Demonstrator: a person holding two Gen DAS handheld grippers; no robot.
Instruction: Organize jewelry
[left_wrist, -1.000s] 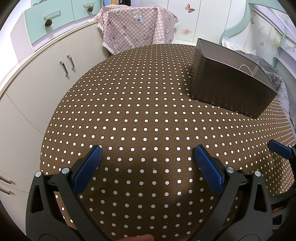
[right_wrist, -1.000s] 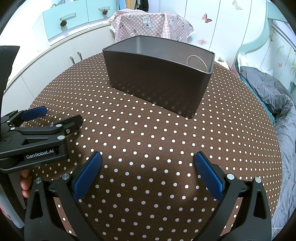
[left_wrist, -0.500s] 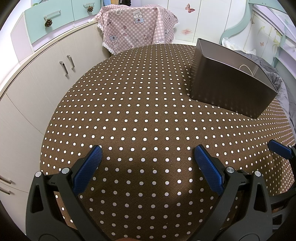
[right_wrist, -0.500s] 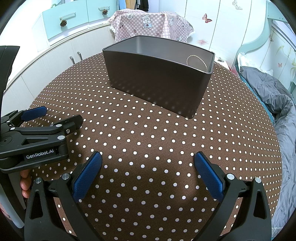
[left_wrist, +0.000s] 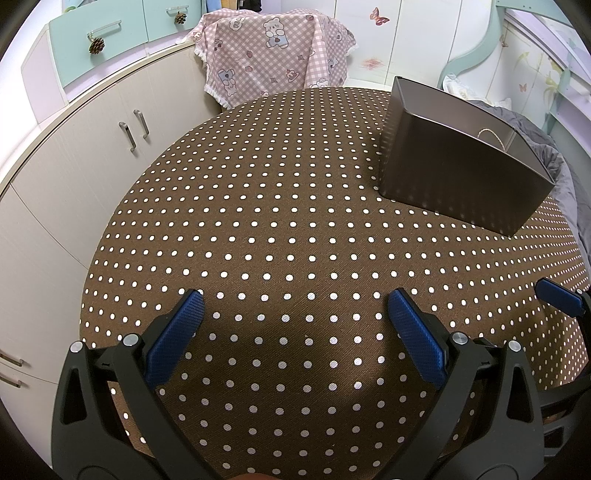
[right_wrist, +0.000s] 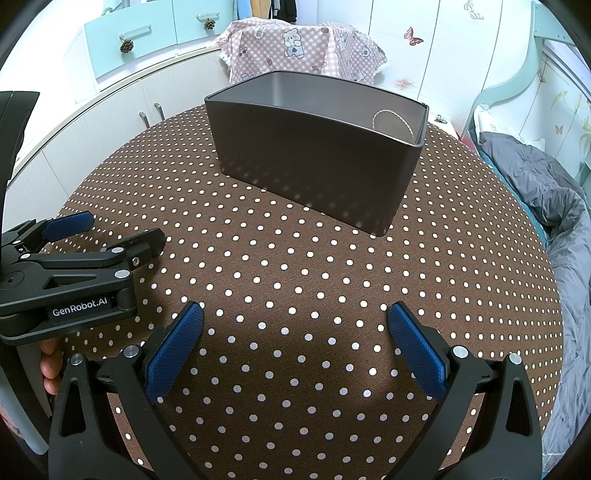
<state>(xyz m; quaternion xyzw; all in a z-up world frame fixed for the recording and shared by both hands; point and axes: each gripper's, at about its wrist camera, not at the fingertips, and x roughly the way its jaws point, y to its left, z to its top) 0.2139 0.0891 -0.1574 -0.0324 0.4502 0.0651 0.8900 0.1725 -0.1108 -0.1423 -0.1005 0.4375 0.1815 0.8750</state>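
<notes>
While the left gripper (left_wrist: 295, 314) hangs low over the round table in its brown cloth with white polka dots (left_wrist: 258, 221), its black arms and blue ribbed pads (left_wrist: 177, 332) stand wide apart with nothing between them, only dotted cloth below. Off to the far right on that table sits a dark grey rectangular metal box (left_wrist: 461, 184), open at the top, and a thin loop of pale gold chain (left_wrist: 493, 134) leans against its inner far wall. A blue pad of the right gripper (left_wrist: 557, 295) pokes in at the right edge, just above the cloth. Behind the table hangs a pink checked cloth printed with bears (left_wrist: 273, 55), beside cream cupboard doors (left_wrist: 92, 155). Seen from the right wrist, the right gripper (right_wrist: 295, 325) is likewise spread open and empty over the dotted cloth (right_wrist: 332, 295). Straight ahead stands the metal box (right_wrist: 314, 170), well apart from the pads, with the chain loop (right_wrist: 391, 122) resting inside near its right end. At the left, the left gripper (right_wrist: 110, 232) lies level over the table, open. A grey quilt (right_wrist: 546, 192) lies on the right.
</notes>
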